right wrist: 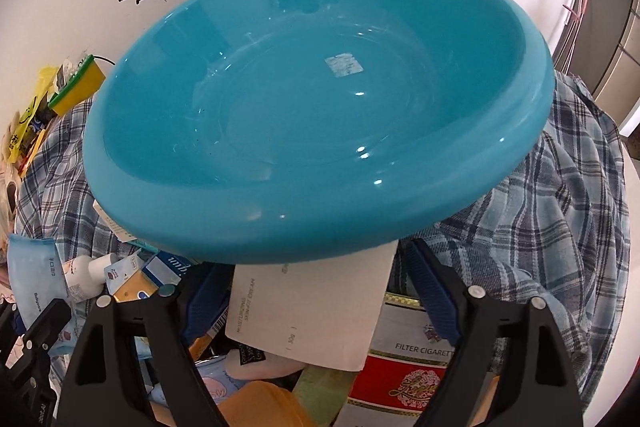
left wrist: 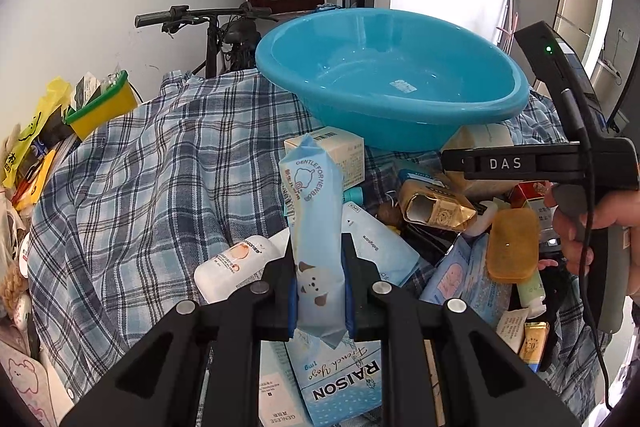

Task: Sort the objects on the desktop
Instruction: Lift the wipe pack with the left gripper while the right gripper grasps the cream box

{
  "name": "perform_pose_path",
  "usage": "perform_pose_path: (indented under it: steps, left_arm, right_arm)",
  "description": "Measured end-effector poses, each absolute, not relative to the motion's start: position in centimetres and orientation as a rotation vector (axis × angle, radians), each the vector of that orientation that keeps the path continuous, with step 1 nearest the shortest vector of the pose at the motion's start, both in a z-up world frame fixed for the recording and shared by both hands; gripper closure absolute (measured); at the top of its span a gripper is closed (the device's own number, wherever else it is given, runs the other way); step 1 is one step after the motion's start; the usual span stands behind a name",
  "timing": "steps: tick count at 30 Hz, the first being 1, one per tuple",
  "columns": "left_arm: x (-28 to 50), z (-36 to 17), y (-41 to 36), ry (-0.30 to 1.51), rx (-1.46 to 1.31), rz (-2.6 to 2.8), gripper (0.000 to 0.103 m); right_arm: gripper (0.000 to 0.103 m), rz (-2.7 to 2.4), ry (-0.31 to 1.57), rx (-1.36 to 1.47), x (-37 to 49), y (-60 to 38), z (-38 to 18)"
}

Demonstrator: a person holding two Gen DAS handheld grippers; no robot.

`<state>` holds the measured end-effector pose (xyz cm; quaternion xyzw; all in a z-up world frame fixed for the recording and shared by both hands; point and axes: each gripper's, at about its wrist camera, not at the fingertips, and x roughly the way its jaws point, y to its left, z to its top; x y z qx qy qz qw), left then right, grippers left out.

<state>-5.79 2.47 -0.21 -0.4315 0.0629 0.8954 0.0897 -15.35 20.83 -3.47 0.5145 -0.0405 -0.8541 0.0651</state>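
Left tool (left wrist: 320, 291) clamps wipes pack (left wrist: 316, 227); basin (right wrist: 320, 107) hides box (right wrist: 308, 307) top

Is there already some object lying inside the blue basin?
No, the blue basin holds only a small label stuck on its bottom.

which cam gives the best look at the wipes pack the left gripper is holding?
Left wrist: the light blue wipes pack stands upright, clamped in the left gripper, print readable. Right wrist doesn't clearly show it; the blue basin fills that view.
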Motion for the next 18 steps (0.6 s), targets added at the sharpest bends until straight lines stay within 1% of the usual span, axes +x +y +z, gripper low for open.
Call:
perform_pose_path:
  steps: [1, 3, 8, 10, 18]
  left_arm:
    - [-5.9, -0.3, 2.4, 0.186, -1.291, 2.663, 0.085]
    - [-6.0, -0.4, 2.3, 0.176, -1.306, 2.659, 0.085]
    - [-6.0, -0.8, 2.2, 0.182, -1.319, 2.655, 0.085]
    - [-6.0, -0.8, 2.3, 0.184, -1.318, 2.652, 0.085]
    - [-5.9, -0.7, 2.5, 0.186, -1.313, 2.647, 0.084]
  right_arm:
    - [0.026, -2.575, -0.122, 1.558, -15.4, 20.9, -3.6]
    - [0.028, -2.566, -0.139, 1.551, -15.4, 20.9, -3.8]
    - [0.043, -2.551, -0.141, 1.528, -14.8, 20.9, -3.4]
    - [0.047, -2.548, -0.136, 1.519, -14.4, 21.0, -3.1]
    - [0.049, -2.541, -0.120, 1.465, -12.3, 22.1, -1.6]
